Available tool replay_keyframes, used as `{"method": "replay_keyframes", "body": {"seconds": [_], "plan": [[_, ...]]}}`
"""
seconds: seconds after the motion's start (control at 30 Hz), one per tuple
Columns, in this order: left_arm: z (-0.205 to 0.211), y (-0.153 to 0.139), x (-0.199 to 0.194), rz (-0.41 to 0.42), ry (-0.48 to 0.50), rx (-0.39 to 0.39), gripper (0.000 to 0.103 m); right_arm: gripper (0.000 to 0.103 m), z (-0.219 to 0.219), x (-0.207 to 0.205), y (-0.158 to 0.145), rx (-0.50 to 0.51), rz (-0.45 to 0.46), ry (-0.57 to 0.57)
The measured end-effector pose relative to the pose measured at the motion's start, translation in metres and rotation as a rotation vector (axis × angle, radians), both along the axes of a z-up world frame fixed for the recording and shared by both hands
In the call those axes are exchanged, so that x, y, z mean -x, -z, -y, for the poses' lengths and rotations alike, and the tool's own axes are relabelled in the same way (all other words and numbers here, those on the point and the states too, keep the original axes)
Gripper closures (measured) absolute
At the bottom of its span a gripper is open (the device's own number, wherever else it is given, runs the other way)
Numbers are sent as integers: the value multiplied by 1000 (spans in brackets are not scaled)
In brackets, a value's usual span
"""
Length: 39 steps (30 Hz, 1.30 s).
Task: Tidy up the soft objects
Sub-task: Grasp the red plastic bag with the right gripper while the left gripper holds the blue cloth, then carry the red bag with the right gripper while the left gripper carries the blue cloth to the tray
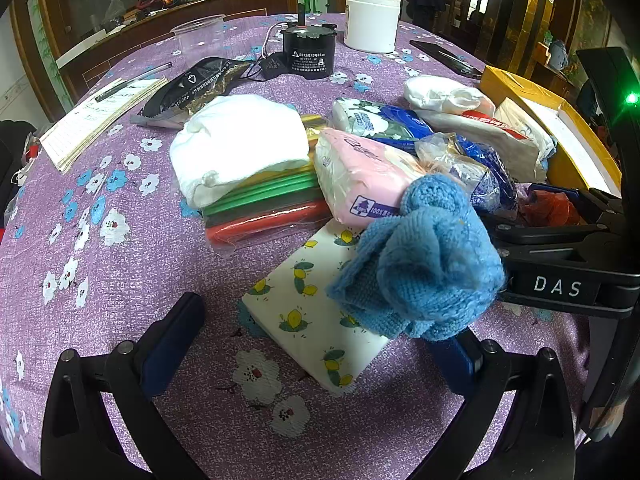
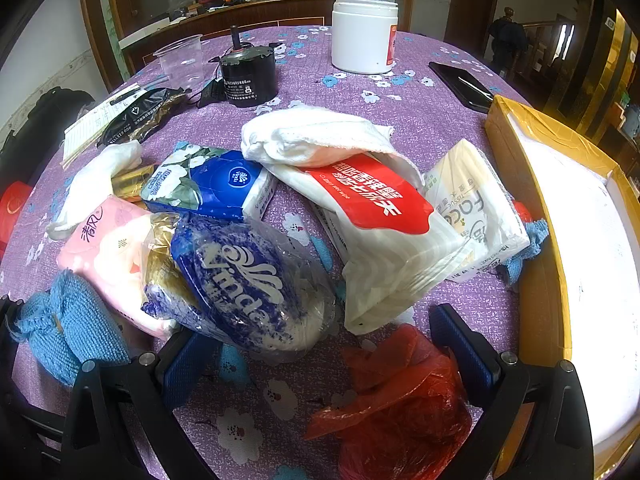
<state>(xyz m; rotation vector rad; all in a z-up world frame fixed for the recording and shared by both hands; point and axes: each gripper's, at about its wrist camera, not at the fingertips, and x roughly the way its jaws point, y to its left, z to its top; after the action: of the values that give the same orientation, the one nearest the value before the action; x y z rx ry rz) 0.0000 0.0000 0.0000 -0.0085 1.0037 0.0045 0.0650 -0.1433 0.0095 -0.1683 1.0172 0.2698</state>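
Observation:
A pile of soft packs covers the purple floral table [image 1: 120, 280]. My left gripper [image 1: 320, 320] is open over a lemon-print tissue pack [image 1: 304, 312]. A bunched blue knitted cloth [image 1: 420, 264] lies on that pack against my right gripper's side and hides the tip of my left gripper's right finger. My right gripper [image 2: 316, 328] is open too, with a crumpled red plastic bag [image 2: 400, 400] and a blue Vinda pack [image 2: 248, 292] between its fingers. In the right wrist view the blue knitted cloth [image 2: 68, 332] sits outside the left finger. My right gripper [image 1: 532, 220] enters from the right.
An open yellow box [image 2: 536, 168] stands at the right. In the pile are a pink tissue pack [image 1: 360, 176], a white towel [image 1: 240, 140], a red-labelled wipes pack [image 2: 372, 200] and coloured strips [image 1: 264, 208]. Behind stand a white jar [image 2: 362, 36], a black motor [image 2: 248, 80] and a clear cup [image 2: 180, 60].

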Motion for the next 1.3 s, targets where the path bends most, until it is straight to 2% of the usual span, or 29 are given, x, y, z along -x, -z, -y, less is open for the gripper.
{"method": "replay_keyframes", "body": {"seconds": [0.37, 0.53, 0.63, 0.8, 0.87, 0.93, 1.07, 1.17, 1.3], "plan": [[0, 0, 0, 0, 0, 0, 0, 0, -2, 0, -1, 3, -1, -11], [0, 0, 0, 0, 0, -1, 0, 0, 2, -7, -3, 16, -91, -162], [0, 0, 0, 1, 2, -2, 0, 4, 4, 7, -5, 2, -87, -222], [-3, -2, 2, -8, 1, -2, 0, 8, 21, 19, -14, -136, -119, -284], [0, -4, 10, 3, 8, -18, 0, 13, 28, 26, -17, -186, -116, -310], [0, -9, 24, 37, 23, -42, 0, 20, 34, 34, -22, -193, -87, -333], [-13, -21, 44, 83, 19, 10, 0, 34, 41, 53, -30, -234, -32, -392], [-23, -29, 55, 122, 37, 75, 1, 35, 41, 62, -35, -229, 1, -410], [-23, -37, 60, 147, 61, 94, 9, 33, 42, 63, -34, -188, 2, -382]]}}
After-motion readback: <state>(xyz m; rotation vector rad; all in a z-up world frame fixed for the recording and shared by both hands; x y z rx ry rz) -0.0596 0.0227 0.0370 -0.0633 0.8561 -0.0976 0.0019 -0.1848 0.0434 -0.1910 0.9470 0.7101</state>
